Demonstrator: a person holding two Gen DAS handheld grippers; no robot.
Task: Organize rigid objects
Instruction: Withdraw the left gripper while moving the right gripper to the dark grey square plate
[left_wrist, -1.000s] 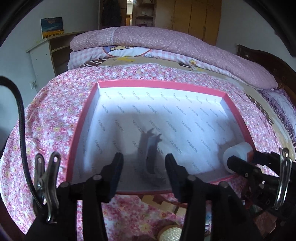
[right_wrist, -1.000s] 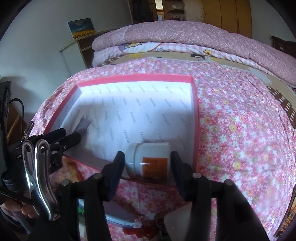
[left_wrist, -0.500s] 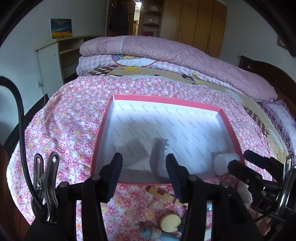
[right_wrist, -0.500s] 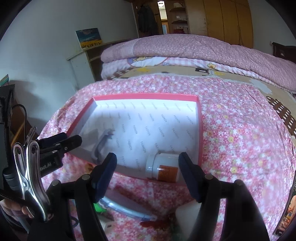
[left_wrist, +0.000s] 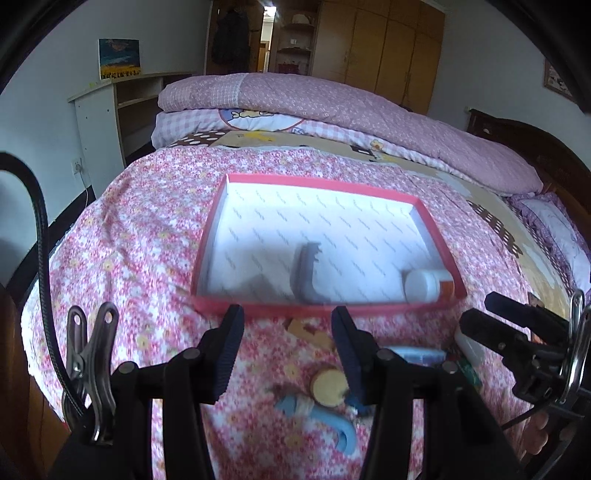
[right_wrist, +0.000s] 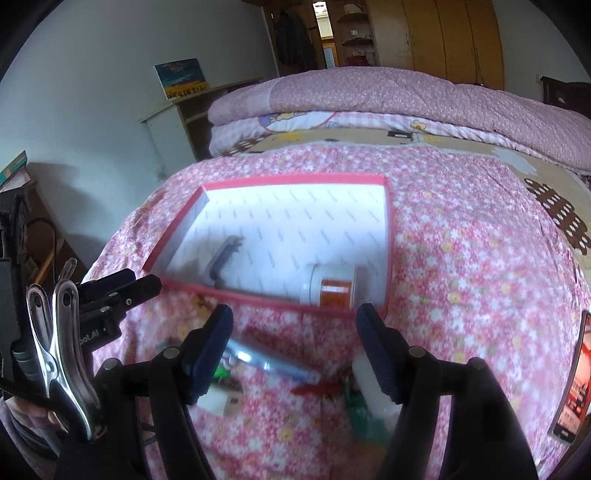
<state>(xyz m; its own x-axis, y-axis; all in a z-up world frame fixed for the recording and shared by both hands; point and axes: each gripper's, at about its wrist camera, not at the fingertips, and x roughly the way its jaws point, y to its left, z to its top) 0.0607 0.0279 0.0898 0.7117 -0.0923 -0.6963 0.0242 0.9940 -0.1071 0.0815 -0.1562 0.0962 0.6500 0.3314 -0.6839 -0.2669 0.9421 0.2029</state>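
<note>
Box (left_wrist: 439, 236): red, lying on the flowery bed cover (left_wrist: 129, 229).
Bottle (right_wrist: 334, 284): white, on its side in the box's near right corner.
Grey thing (left_wrist: 308, 273): in the box, near its front wall.
Left gripper (left_wrist: 288, 347): fingers apart, holding nothing.
Right gripper (right_wrist: 295, 339): fingers apart, holding nothing.

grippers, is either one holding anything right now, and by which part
Nothing is held. The left gripper and right gripper both stand open and empty above the floral bedspread.

we see tray (left_wrist: 210, 236) on bed (left_wrist: 147, 221), bottle (left_wrist: 424, 285) in its near right corner, hook-shaped piece (left_wrist: 306, 273) left of it, loose items (left_wrist: 328, 384) in front of tray
</note>
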